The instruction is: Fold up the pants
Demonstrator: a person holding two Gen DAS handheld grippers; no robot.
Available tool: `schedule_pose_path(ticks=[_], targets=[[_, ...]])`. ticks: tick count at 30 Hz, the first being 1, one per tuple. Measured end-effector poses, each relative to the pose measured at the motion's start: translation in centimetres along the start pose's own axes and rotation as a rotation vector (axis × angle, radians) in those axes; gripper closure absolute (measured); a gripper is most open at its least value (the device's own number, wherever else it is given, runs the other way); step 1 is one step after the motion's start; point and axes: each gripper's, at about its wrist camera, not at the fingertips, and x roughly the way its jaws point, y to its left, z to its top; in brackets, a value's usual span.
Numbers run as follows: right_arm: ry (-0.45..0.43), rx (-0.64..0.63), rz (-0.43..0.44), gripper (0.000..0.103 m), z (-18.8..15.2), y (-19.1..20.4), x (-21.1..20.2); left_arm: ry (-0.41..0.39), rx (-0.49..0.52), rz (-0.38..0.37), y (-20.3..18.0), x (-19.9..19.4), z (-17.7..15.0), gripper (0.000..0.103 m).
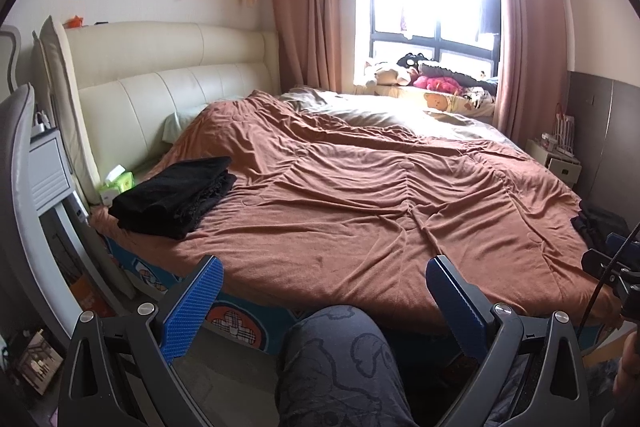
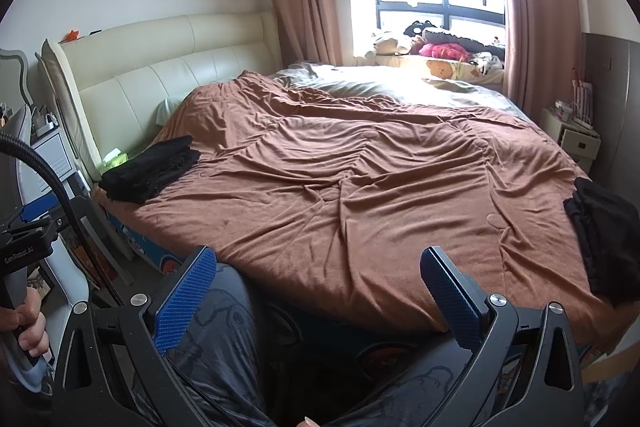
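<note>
A stack of folded black pants [image 1: 176, 197] lies on the brown bedspread [image 1: 360, 195] near the headboard at the left; it also shows in the right wrist view [image 2: 150, 169]. A loose pile of black pants [image 2: 604, 243] lies at the bed's right edge, seen partly in the left wrist view [image 1: 598, 223]. My left gripper [image 1: 324, 273] is open and empty, held off the bed's near edge. My right gripper [image 2: 318, 265] is open and empty, also short of the near edge.
The person's leg in grey patterned trousers [image 1: 340, 367] stands against the bed's near side. A cream headboard [image 1: 172, 83] and a green tissue pack [image 1: 116, 183] are at the left. A nightstand [image 2: 576, 135] is at the right. Stuffed toys [image 2: 436, 47] lie on the window sill.
</note>
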Motion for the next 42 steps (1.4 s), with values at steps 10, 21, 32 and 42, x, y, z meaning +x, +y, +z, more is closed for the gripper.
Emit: schedule_pose_path(ticks=[10, 21, 32, 42], targets=[[0.0, -0.01, -0.013, 0.0, 0.15, -0.12, -0.05, -0.005, 0.001, -0.017, -0.4, -0.66, 0.35, 0.0], [-0.012, -0.032, -0.03, 0.0, 0.18, 0.35, -0.32, -0.006, 0.015, -0.014, -0.75, -0.71, 0.14, 0.0], [-0.017, -0.036, -0.035, 0.0, 0.17, 0.13, -0.44, -0.013, 0.023, -0.006, -0.53, -1.02, 0.24, 0.0], [-0.023, -0.04, -0.043, 0.0, 0.14, -0.04, -0.64, -0.011, 0.021, -0.011, -0.36, -1.01, 0.45, 0.0]])
